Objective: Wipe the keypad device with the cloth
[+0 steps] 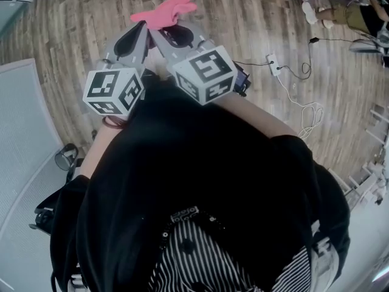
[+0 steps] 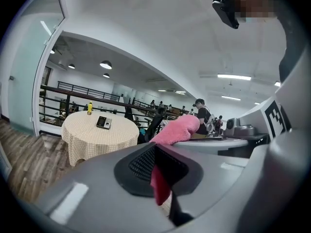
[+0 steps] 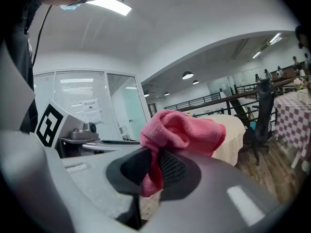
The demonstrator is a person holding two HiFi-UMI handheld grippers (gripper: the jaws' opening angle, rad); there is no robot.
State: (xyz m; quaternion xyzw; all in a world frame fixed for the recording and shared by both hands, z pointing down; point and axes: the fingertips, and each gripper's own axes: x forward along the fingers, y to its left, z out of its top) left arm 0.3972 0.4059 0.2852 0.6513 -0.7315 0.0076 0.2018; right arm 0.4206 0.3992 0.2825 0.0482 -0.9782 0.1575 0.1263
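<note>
Fingers (image 2: 138, 166) of my left gripper (image 2: 158, 176) and right gripper (image 3: 154, 171) clamp the fluffy pink cloth (image 3: 187, 132); the small dark keypad device (image 2: 103, 123) lies well apart, ten o'clock from the left.

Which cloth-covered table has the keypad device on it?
The round table draped in cream checked cloth: the dark keypad device lies on top, by a yellow bottle, unlike the red-checked table.

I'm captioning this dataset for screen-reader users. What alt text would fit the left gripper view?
Close up, the left gripper has its jaws closed on a pink cloth. Farther off, a round table with a checked covering holds the keypad device and a yellow bottle, and people are in the distance.
</note>
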